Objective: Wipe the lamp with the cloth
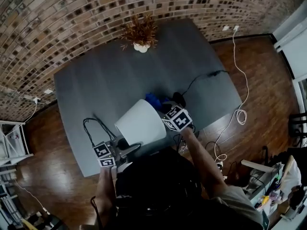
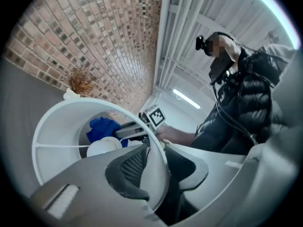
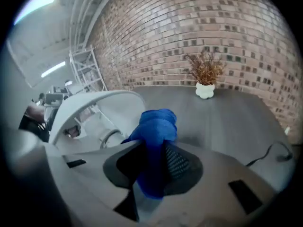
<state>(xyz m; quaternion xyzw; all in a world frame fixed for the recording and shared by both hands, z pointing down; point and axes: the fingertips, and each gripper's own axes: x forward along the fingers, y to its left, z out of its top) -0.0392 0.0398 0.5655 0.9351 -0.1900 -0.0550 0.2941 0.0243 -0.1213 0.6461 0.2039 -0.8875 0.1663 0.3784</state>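
Observation:
The white lampshade (image 1: 140, 121) leans over near the front edge of the grey table (image 1: 96, 85). In the left gripper view I look into the shade (image 2: 61, 126) and see its bulb (image 2: 104, 148). My left gripper (image 1: 130, 150) (image 2: 156, 167) straddles the shade's rim (image 2: 158, 145). A dark gap shows beside one pad, so it is open around the rim. My right gripper (image 1: 165, 108) (image 3: 154, 162) is shut on the blue cloth (image 1: 152, 99) (image 3: 156, 126) at the far side of the shade (image 3: 90, 103). The cloth (image 2: 102, 126) also shows through the shade's mouth.
A white pot of dried plant (image 1: 140, 35) (image 3: 206, 79) stands at the table's far edge by the brick wall. A black cord (image 1: 201, 78) runs over the table's right part and a black loop (image 1: 91, 126) lies at the left. A white cable (image 1: 242, 114) trails on the wooden floor.

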